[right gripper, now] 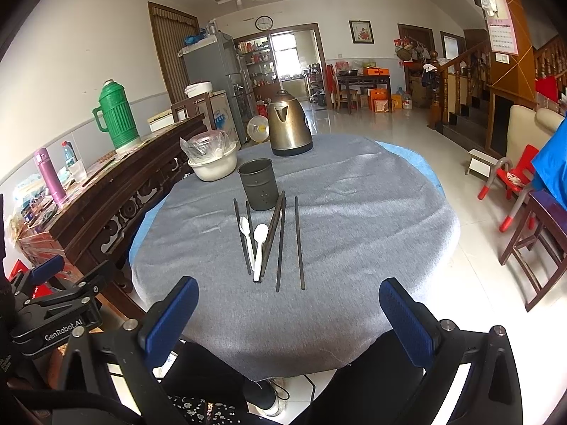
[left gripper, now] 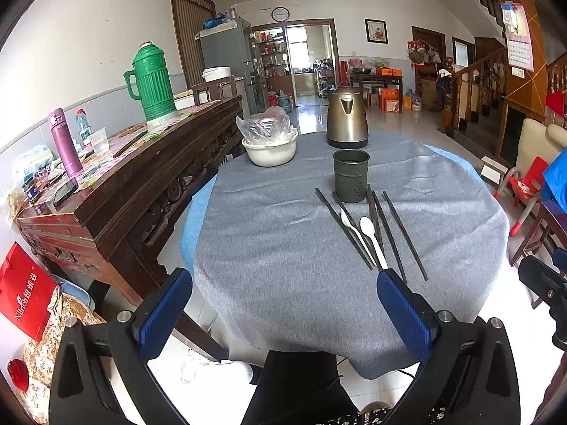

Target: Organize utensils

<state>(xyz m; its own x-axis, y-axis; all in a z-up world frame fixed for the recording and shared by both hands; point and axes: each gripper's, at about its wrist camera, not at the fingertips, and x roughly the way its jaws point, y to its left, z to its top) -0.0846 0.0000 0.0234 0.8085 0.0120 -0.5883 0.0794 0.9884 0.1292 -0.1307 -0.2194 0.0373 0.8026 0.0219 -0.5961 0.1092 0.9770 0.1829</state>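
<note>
Hovering short of the near table edge: left gripper (left gripper: 283, 304) and right gripper (right gripper: 288, 313), jaws spread wide, both empty, angled downward.

Landmark: dark perforated utensil holder (right gripper: 258, 185), upright on the grey tablecloth (right gripper: 354, 212), nothing visible inside.

Task items, all on the near side of the holder, between it and the grippers, well apart from the blue pads:
- black chopsticks (right gripper: 299, 242), several, fanned lengthwise toward the holder, far ends beside its base.
- two white plastic spoons (right gripper: 259, 248), lying among the chopsticks, bowls toward the holder.

Advice, as judgement: take one piece at a time, starting with the outermost chopstick, which lies clear; pinch near mid-length, stand it upright, lower it into the holder.

Beyond the holder: metal kettle (right gripper: 288, 124), white bowl (right gripper: 212, 166).
</note>
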